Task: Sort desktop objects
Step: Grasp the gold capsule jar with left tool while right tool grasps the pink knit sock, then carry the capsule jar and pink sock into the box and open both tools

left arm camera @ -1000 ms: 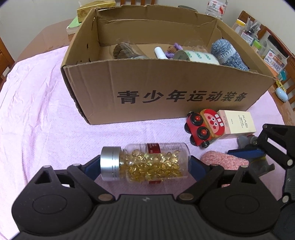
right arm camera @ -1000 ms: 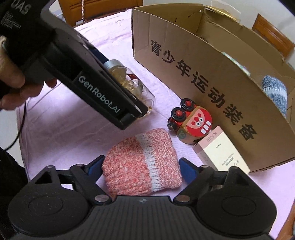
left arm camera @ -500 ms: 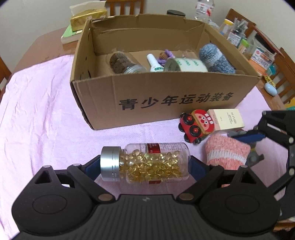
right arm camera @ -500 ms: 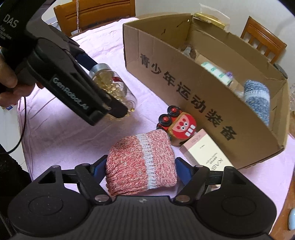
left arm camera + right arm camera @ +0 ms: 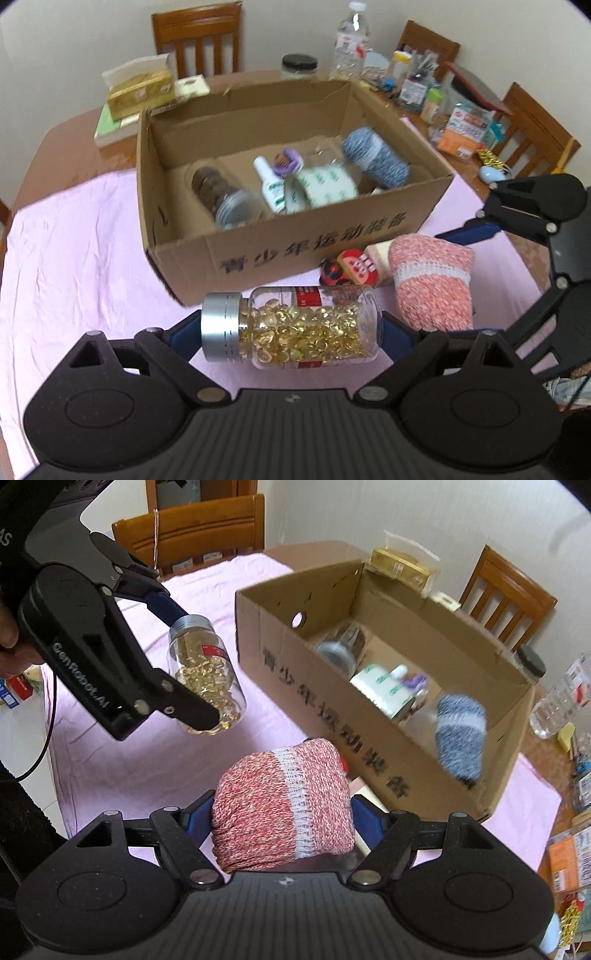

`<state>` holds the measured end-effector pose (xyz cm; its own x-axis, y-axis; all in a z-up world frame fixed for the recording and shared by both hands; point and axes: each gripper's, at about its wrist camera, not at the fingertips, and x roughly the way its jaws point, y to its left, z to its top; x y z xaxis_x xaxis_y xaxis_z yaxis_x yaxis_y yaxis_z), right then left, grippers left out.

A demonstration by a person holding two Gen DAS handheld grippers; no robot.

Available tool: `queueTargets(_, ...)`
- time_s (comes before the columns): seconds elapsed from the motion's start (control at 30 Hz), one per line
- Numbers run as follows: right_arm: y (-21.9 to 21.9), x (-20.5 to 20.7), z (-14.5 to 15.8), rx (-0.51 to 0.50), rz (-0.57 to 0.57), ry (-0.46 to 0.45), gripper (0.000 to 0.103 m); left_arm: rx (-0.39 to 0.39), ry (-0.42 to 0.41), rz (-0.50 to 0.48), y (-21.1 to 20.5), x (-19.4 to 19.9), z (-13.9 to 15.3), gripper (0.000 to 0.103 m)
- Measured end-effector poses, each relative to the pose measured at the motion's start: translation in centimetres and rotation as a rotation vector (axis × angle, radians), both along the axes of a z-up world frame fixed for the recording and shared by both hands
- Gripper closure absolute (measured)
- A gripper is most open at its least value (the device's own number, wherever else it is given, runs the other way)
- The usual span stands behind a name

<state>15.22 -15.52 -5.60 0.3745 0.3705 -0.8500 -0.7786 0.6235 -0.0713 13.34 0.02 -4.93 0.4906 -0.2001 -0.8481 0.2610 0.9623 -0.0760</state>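
Note:
My left gripper (image 5: 291, 328) is shut on a clear bottle of yellow capsules (image 5: 295, 326) with a silver cap, held sideways above the pink cloth, in front of the open cardboard box (image 5: 295, 240). It also shows in the right wrist view (image 5: 201, 681). My right gripper (image 5: 282, 812) is shut on a red-and-white knitted roll (image 5: 284, 801), held in the air near the box's front wall (image 5: 332, 701); the roll also shows in the left wrist view (image 5: 432, 277). A red toy car (image 5: 345, 269) and a pale small box (image 5: 378, 254) lie on the cloth by the box.
The box holds a jar (image 5: 221, 195), a white bottle (image 5: 271, 184), a green-printed roll (image 5: 321, 184) and a blue knitted roll (image 5: 373, 157). A tissue box (image 5: 138, 88), bottles and clutter (image 5: 424, 85) stand behind it. Wooden chairs (image 5: 197, 37) ring the table.
Both grippers have risen with their loads. The bottle and the knitted roll are now well above the cloth, and the box interior has come into view from above.

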Motion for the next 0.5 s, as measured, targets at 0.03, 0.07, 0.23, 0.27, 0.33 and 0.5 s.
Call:
queueTargets(0.03,-0.1,0.1,0.4,0.001,-0.002,-0.009,0.022,0.003,-0.011,-0.005,-0.1,0.1,0.4,0.008)
queueTargets(0.07,-0.2,0.2,0.7,0.003,-0.007,-0.020,0.022,0.005,-0.022,-0.010,-0.2,0.2,0.7,0.008)
queueTargets(0.23,-0.3,0.9,1.9,0.011,-0.018,-0.060,0.022,0.003,-0.073,-0.021,-0.3,0.9,2.4,0.008)
queueTargets(0.27,-0.3,1.0,2.2,0.012,-0.019,-0.070,0.022,0.002,-0.080,-0.022,-0.2,1.2,2.6,0.008)
queueTargets(0.33,-0.4,1.3,2.7,0.017,-0.022,-0.086,0.022,0.002,-0.093,-0.022,-0.2,1.7,3.1,0.008)
queueTargets(0.5,-0.6,2.3,3.8,0.024,-0.035,-0.120,0.022,0.008,-0.113,-0.029,-0.1,3.2,4.0,0.008)
